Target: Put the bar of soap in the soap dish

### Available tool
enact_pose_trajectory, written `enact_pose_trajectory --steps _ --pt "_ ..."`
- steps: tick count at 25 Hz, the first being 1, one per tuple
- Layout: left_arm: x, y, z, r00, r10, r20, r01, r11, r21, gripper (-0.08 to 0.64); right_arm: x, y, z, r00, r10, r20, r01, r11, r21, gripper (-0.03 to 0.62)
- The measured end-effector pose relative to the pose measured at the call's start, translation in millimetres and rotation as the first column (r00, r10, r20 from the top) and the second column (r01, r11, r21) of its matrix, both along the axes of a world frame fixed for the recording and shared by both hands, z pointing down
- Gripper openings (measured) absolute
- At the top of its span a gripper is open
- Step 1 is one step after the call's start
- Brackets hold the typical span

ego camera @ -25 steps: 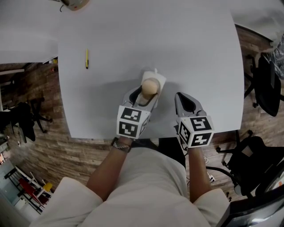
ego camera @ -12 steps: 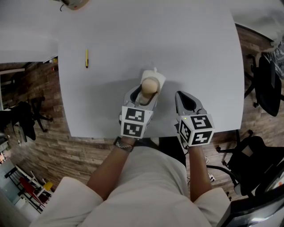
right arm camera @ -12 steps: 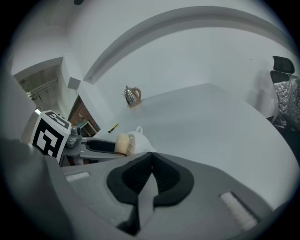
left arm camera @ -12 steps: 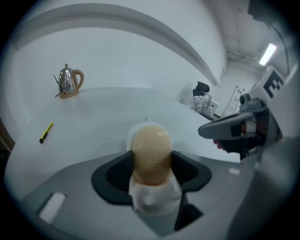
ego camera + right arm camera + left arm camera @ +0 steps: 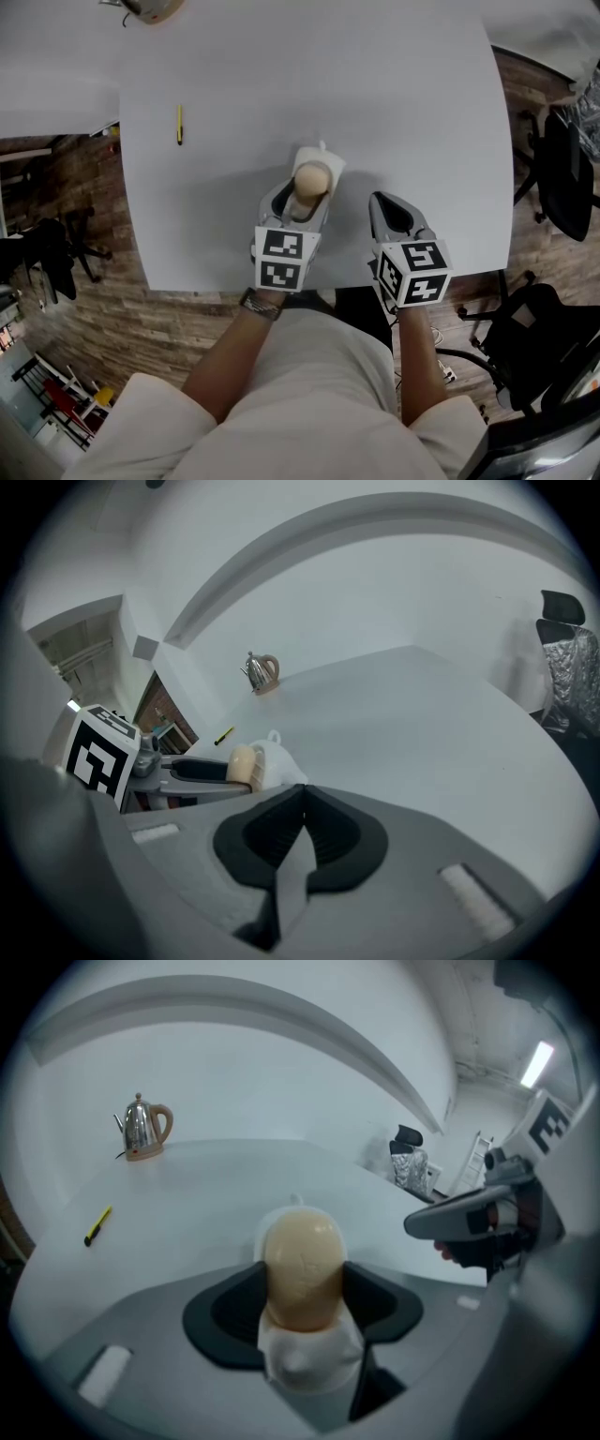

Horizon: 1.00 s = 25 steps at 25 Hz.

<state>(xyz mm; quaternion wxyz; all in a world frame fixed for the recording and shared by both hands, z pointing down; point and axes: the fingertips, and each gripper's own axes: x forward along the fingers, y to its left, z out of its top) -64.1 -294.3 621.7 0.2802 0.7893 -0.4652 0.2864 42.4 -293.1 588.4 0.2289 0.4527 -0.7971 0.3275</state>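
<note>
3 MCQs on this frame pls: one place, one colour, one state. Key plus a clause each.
1. Where does the yellow pen lie?
A. On the table, off to the left of the soap dish
B. Inside the soap dish
C. Between the jaws of the right gripper

2. What colour is the bar of soap?
A. Green
B. Beige
C. Blue

3. What state is the right gripper in?
A. Jaws together, nothing between them
B. Jaws wide apart
C. Jaws clamped on the bar of soap

Key:
1 A: the head view shows the pen on bare table, well left of the dish.
2 B: the left gripper view shows a beige oval bar between that gripper's jaws.
3 A: the right gripper view shows its jaws meeting, empty.
</note>
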Motion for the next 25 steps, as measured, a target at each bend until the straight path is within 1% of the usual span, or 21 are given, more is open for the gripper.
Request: enact_pose_trajectory --steps 4,14,17,25 --pt "-2 -2 1 1.0 -0.014 -0.014 0.015 1.0 0.02 0.268 3 2 1 1.0 0.004 0.0 -0.004 1.0 -0.002 0.002" --pt "-1 -4 2 0.999 -0.015 -0.047 0.016 1.0 0.019 0.268 -3 2 -1 1.0 -0.005 0.013 0.005 1.0 0.0 0.002" --pt "-1 -4 1 0.998 -0.008 -0.058 0.009 1.0 0.021 0.268 -2 2 -2 1.0 -0.002 0.012 0.002 1.0 0.001 0.002" --pt "1 -4 4 0.998 0.015 -0.056 -0.013 1.0 0.029 0.27 1 2 -9 1.0 0.0 0.025 0.0 1.0 0.011 0.002"
